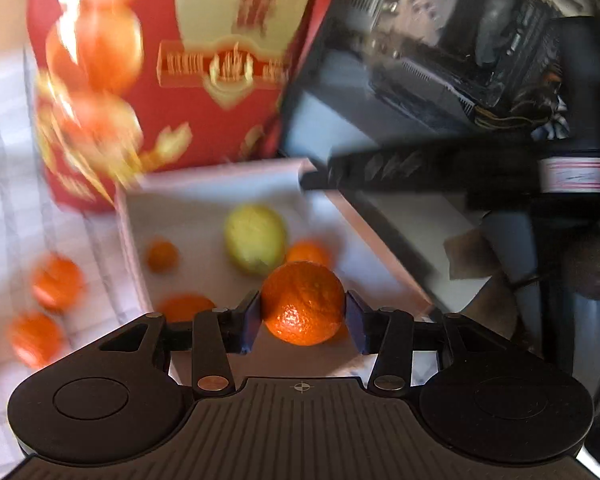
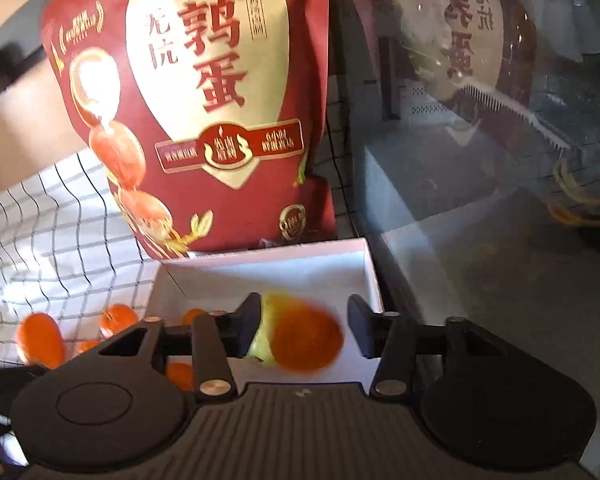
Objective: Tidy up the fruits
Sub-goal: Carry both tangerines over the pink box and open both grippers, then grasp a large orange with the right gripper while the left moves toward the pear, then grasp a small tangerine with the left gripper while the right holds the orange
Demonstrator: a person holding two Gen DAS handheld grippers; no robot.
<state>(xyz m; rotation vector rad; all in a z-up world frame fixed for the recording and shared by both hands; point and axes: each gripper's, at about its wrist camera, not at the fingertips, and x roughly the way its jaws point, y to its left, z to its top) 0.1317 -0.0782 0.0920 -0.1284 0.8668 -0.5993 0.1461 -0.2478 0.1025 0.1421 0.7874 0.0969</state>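
In the left wrist view my left gripper (image 1: 303,298) is shut on a tangerine (image 1: 303,314), its blue pads pressing both sides, just above the near end of a white box (image 1: 220,170). Inside the box lie a yellow-green fruit (image 1: 255,240) and three small tangerines (image 1: 162,256). In the right wrist view my right gripper (image 2: 304,303) stands open over the same white box (image 2: 268,250). A blurred tangerine (image 2: 306,340) lies between its fingers with a gap to the right pad, in front of the yellow-green fruit (image 2: 266,320).
A tall red snack bag (image 2: 220,100) stands right behind the box on a checked cloth (image 2: 60,220). Loose tangerines (image 2: 40,338) lie on the cloth to the left. A glass-sided dark case (image 2: 480,160) walls off the right. A dark bar (image 1: 420,168) juts over the box's far right corner.
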